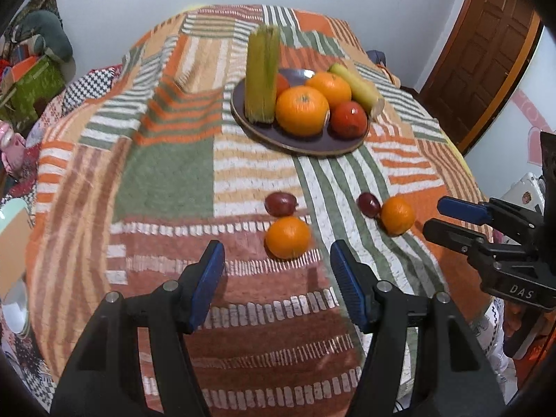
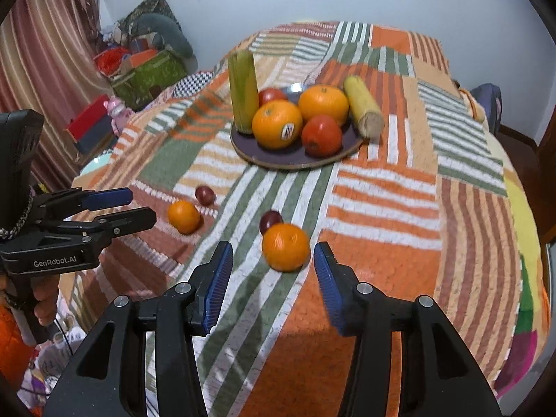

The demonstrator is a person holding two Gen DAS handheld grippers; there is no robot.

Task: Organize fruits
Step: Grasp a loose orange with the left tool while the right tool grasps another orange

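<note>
My left gripper [image 1: 278,281] gapes, ribbed blue pads apart, behind a round, dimpled orange [image 1: 287,237] at frame centre. My right gripper [image 2: 274,278] likewise gapes near another orange [image 2: 285,246] on the woven striped blanket [image 2: 382,191].

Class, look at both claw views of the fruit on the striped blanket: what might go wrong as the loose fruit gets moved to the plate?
1. The small round orange ahead of the open right claw touches a dark red plum; closing may nudge the plum away.
2. The round dark plate looks crowded, and the upright green corn cob might topple.
3. The soft blanket may let fruit roll.
</note>
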